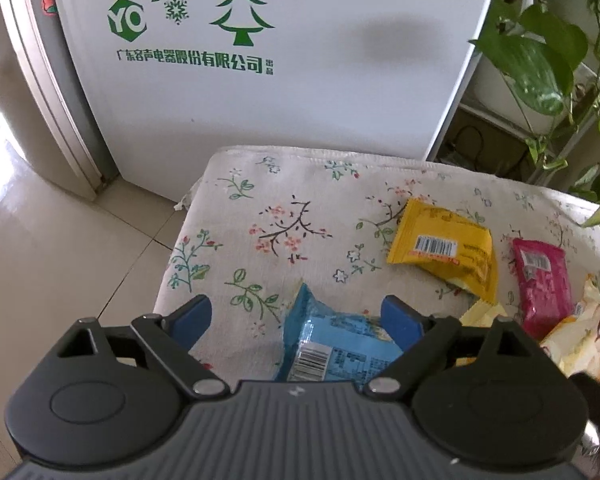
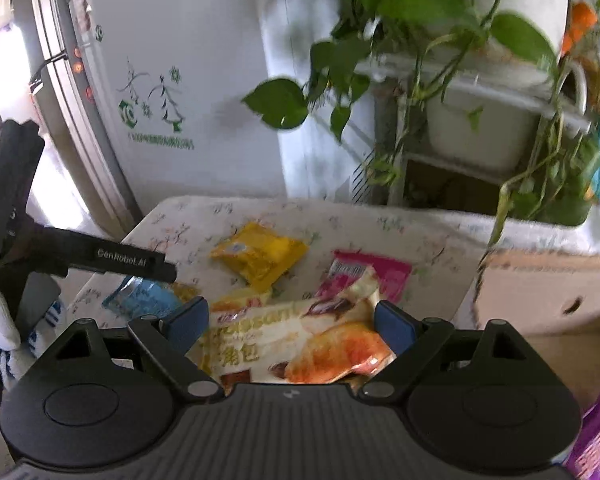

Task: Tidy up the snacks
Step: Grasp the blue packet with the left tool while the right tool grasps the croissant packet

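Left tongs [image 1: 296, 316] stand wide over the blue packet [image 1: 332, 344], not yet gripping. Right tongs [image 2: 290, 320] likewise wide around the croissant packet [image 2: 300, 336]. Both packets lie on the flowered cloth [image 1: 260, 200]. Judged step: picking up. Next: close squarely, then carry to the cardboard box [image 2: 548, 296] alongside.

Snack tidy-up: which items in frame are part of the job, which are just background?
Job: blue snack packet, yellow snack packet, pink snack packet, croissant packet, cardboard box, purple packet.
Background: white fridge, pothos plant, floral cloth.
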`<state>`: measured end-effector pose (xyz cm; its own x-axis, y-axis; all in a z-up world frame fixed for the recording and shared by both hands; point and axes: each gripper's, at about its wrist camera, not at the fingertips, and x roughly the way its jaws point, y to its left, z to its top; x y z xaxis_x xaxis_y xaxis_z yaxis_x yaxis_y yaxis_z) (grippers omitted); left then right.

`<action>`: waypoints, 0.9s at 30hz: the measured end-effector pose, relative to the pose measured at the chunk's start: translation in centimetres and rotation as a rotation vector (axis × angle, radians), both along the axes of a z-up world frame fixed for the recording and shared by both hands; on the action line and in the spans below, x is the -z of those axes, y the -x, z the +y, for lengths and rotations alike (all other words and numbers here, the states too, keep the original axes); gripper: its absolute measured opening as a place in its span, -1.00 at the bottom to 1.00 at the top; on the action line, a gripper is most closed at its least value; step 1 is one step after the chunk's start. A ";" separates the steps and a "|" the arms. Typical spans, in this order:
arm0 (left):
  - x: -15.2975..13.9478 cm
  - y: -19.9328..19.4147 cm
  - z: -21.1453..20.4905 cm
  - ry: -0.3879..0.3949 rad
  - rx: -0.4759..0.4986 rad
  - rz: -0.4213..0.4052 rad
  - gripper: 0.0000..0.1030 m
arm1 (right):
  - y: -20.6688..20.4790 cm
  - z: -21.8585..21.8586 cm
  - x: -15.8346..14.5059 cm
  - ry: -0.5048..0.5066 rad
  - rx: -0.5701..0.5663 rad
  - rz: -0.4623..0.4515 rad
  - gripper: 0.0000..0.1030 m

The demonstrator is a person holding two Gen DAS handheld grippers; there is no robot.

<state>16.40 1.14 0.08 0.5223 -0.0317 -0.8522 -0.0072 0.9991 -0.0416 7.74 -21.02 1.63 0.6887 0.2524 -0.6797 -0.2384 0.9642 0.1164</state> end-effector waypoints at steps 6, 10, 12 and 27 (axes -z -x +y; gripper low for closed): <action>0.1 0.1 0.5 -0.005 0.011 0.046 0.79 | 1.5 1.2 -0.1 -0.025 -0.110 0.050 0.93; 0.2 0.5 1.0 0.003 0.019 0.063 0.79 | 3.3 2.9 0.0 0.029 -0.219 0.059 0.96; 0.2 0.7 1.1 0.005 0.031 0.071 0.79 | 4.3 3.6 0.0 0.041 -0.268 0.060 0.97; -0.9 2.3 1.6 0.035 0.225 0.077 0.77 | 4.5 1.0 0.6 -0.255 0.057 0.323 0.97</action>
<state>14.08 2.69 0.98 0.4320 -0.1698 -0.8857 0.2107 0.9739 -0.0839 3.23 -20.01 1.05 0.4681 0.4081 -0.7838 -0.0971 0.9054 0.4134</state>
